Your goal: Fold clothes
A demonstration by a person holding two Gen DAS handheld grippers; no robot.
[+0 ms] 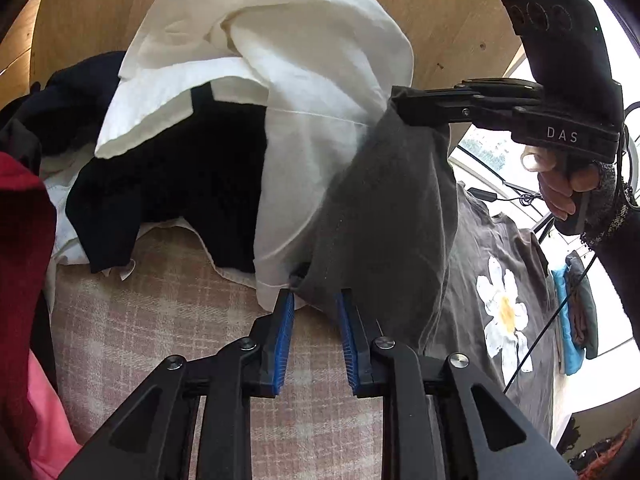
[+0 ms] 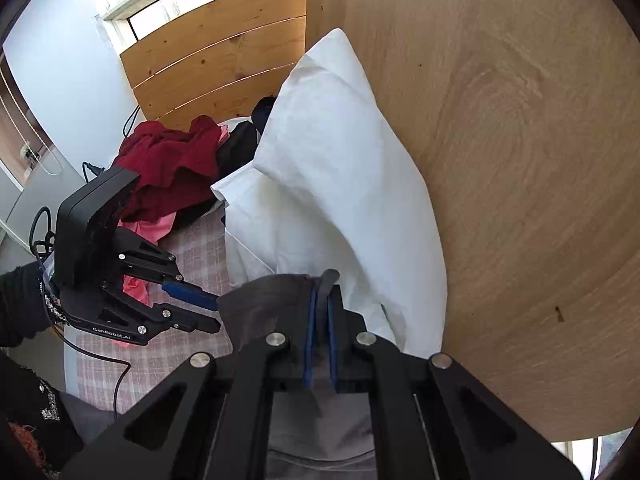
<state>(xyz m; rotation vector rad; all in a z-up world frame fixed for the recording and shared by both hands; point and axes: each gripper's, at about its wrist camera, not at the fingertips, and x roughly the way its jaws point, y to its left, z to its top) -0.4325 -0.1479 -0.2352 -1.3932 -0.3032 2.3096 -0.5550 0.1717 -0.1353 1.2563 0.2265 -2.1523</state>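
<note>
R gripper (image 2: 320, 312) is clamped tight on a corner of the grey tee (image 1: 384, 216), lifted over the bed (image 1: 168, 304). L gripper (image 1: 314, 308) gapes open w/ the hem just ahead btwn its pads, nearer that low edge; shirt hangs slantwise.

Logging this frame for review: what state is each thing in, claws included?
Right claw: shut on the grey T-shirt, holding a bunched edge up.
Left claw: open, the shirt's edge between its fingers, not clamped.
Grey T-shirt: partly lifted, daisy print facing up, unfolded.
White pillow: upright against the wooden headboard.
Red garment: crumpled in the pile, unfolded.
Black garment: crumpled, unfolded.
</note>
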